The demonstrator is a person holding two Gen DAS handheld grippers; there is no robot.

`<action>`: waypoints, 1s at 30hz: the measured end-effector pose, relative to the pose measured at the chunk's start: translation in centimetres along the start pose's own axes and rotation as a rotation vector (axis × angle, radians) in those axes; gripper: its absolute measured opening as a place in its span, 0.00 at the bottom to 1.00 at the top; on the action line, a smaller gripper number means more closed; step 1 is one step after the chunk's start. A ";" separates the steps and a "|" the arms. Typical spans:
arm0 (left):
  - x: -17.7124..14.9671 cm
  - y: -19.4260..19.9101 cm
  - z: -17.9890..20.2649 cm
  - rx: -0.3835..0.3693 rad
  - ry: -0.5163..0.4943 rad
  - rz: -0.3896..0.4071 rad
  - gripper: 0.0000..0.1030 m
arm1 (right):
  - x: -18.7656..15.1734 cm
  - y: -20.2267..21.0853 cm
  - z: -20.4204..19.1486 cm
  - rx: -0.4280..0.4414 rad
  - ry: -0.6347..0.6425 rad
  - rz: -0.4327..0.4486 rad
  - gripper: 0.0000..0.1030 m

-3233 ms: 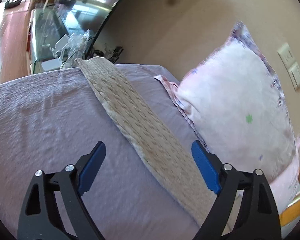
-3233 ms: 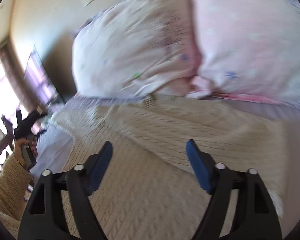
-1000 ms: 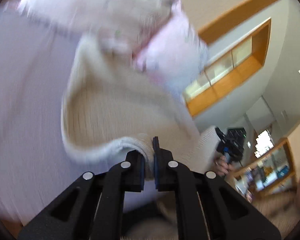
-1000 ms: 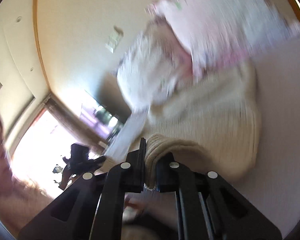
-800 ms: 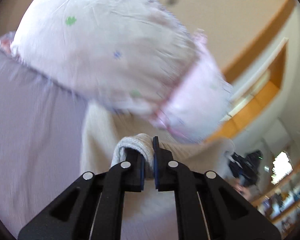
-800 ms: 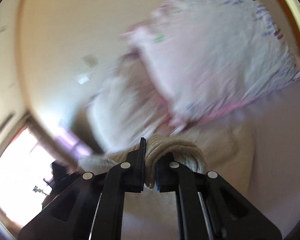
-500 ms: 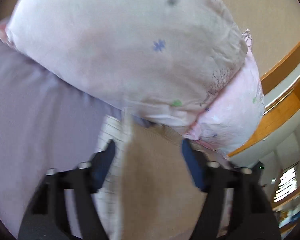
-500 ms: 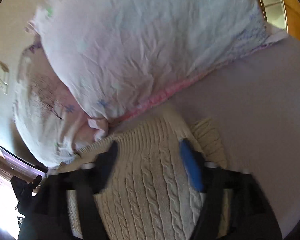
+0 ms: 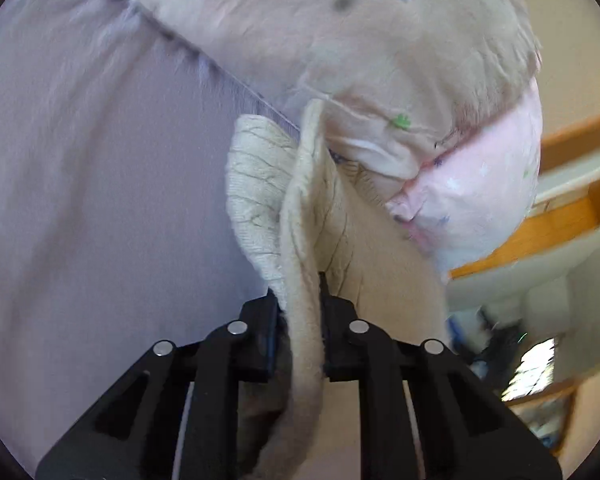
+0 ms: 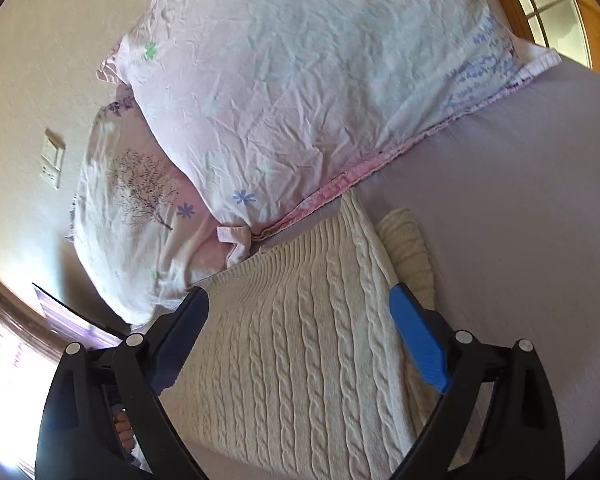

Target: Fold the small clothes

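Bedsheet (image 10: 520, 200) under sweater (image 10: 300, 340) (left gripper (image 9: 300, 296): clamped)

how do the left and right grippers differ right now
The left gripper is shut on a fold of the cream sweater; the right gripper is open and holds nothing. The left lifts a fold of knit between its fingers; the right hovers over knit lying flat on the bed sheet. Both point toward the pillows.
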State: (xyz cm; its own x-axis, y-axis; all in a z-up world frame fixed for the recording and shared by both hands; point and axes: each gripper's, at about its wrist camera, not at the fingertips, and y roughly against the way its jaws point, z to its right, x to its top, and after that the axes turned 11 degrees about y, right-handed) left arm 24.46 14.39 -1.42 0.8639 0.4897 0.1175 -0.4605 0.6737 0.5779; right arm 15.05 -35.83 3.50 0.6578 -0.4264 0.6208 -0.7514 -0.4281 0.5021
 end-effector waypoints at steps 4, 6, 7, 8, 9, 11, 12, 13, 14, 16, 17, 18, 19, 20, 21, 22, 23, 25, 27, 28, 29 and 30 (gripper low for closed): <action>-1.9 0.3 7.0 -0.201 -0.088 -0.001 0.13 | -0.1 3.2 0.7 -0.012 0.028 0.046 0.91; -3.2 -1.0 12.0 -0.306 -0.152 -0.033 0.13 | -0.2 5.1 1.2 -0.028 0.029 0.092 0.91; -4.0 -2.4 14.4 -0.358 -0.172 -0.060 0.13 | -0.3 6.1 1.5 -0.040 0.028 0.120 0.91; -4.8 -4.1 16.6 -0.400 -0.187 -0.090 0.13 | -0.3 6.5 1.6 -0.052 0.029 0.137 0.91; -6.1 -7.0 19.1 -0.432 -0.205 -0.136 0.13 | -0.3 7.2 2.0 -0.073 0.028 0.155 0.91; -8.4 -12.6 22.1 -0.461 -0.198 -0.241 0.32 | -0.3 7.6 2.7 -0.093 0.007 0.152 0.91; -9.8 -16.0 23.2 -0.484 -0.173 -0.345 0.42 | -0.2 7.6 3.1 -0.096 -0.003 0.139 0.91; -11.3 -18.5 23.8 -0.527 -0.144 -0.451 0.44 | -0.2 7.5 3.4 -0.096 -0.013 0.119 0.91; -12.2 -19.2 24.0 -0.542 -0.139 -0.491 0.45 | -0.1 7.5 3.9 -0.083 -0.021 0.089 0.91; -12.6 -18.0 23.9 -0.535 -0.211 -0.454 0.57 | 0.2 7.2 4.4 -0.047 -0.023 0.042 0.94; -12.3 -16.7 23.6 -0.505 -0.255 -0.398 0.72 | 0.4 6.8 4.7 -0.023 -0.027 0.016 0.95; -11.5 -14.9 22.6 -0.447 -0.288 -0.298 0.76 | 0.6 6.3 5.0 -0.004 -0.036 -0.008 0.97; -10.7 -13.3 21.5 -0.381 -0.311 -0.209 0.80 | 0.7 5.7 5.2 0.014 -0.046 -0.040 0.97; -10.1 -12.5 20.8 -0.327 -0.322 -0.165 0.81 | 0.9 4.4 5.4 0.037 -0.063 -0.091 0.97; -9.3 -11.9 19.4 -0.228 -0.329 -0.119 0.81 | 1.0 3.4 5.6 0.052 -0.076 -0.132 0.97; -8.8 -11.8 18.3 -0.150 -0.321 -0.099 0.81 | 1.1 2.3 5.7 0.059 -0.088 -0.165 0.97; -8.7 -11.9 17.4 -0.100 -0.311 -0.101 0.81 | 1.3 0.8 5.8 0.062 -0.101 -0.205 0.97; -8.7 -13.5 15.6 -0.015 -0.281 -0.156 0.81 | 1.4 -1.0 5.9 0.069 -0.119 -0.248 0.97; -9.2 -14.9 14.6 0.026 -0.276 -0.194 0.81 | 1.4 -2.5 6.0 0.089 -0.139 -0.276 0.97; -9.7 -15.8 14.3 0.028 -0.273 -0.218 0.81 | 1.5 -2.7 5.9 0.092 -0.136 -0.266 0.97; -10.1 -16.7 14.3 0.021 -0.269 -0.236 0.81 | 1.4 -2.9 5.8 0.095 -0.136 -0.272 0.95; -10.4 -17.2 14.4 0.008 -0.267 -0.246 0.81 | 1.3 -3.1 5.7 0.098 -0.132 -0.276 0.89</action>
State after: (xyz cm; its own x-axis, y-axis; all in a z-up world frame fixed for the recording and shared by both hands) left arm 26.33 -10.22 -0.97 0.9721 0.1508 0.1798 -0.2311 0.7487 0.6213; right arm 18.52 -39.60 -0.69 0.8421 -0.3802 0.3824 -0.5390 -0.6139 0.5767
